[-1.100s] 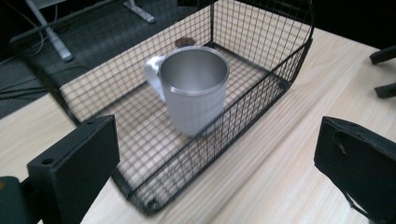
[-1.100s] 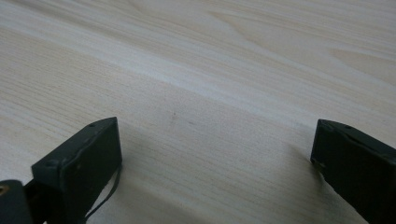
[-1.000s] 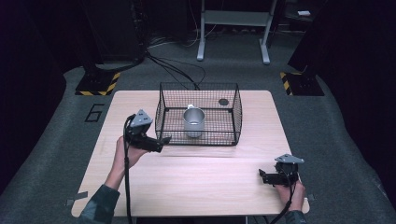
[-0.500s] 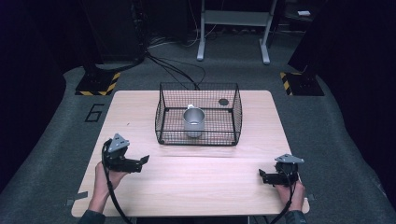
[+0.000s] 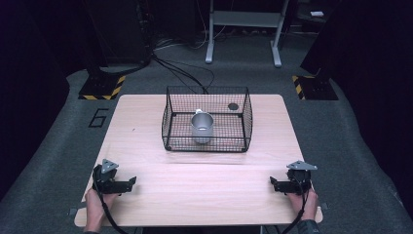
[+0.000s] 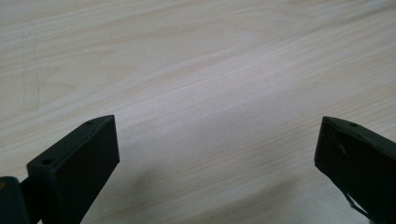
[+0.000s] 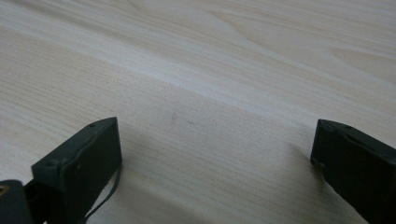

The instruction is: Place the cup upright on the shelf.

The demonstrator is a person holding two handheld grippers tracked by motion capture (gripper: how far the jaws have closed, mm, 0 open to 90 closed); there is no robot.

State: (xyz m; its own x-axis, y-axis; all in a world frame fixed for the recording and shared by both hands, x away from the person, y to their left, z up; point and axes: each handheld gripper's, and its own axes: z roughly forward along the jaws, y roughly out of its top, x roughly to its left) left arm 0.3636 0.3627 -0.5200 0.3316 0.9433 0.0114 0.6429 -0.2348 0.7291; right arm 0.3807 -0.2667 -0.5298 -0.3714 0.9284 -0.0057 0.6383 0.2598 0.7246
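A metal cup [image 5: 201, 127] stands upright inside the black wire basket [image 5: 207, 145] at the middle of the far half of the wooden table [image 5: 204, 195]. Both grippers sit well apart from it, down near the front edge. The left gripper [image 5: 130, 182] rests by the front left corner, jaws pointing toward the table's middle; in the left gripper view [image 6: 215, 154] they stand wide apart with bare wood between them, holding nothing. The right gripper [image 5: 272, 183] lies by the front right corner, pointing inward; in the right gripper view [image 7: 215, 154] its jaws also gape wide over bare wood, empty.
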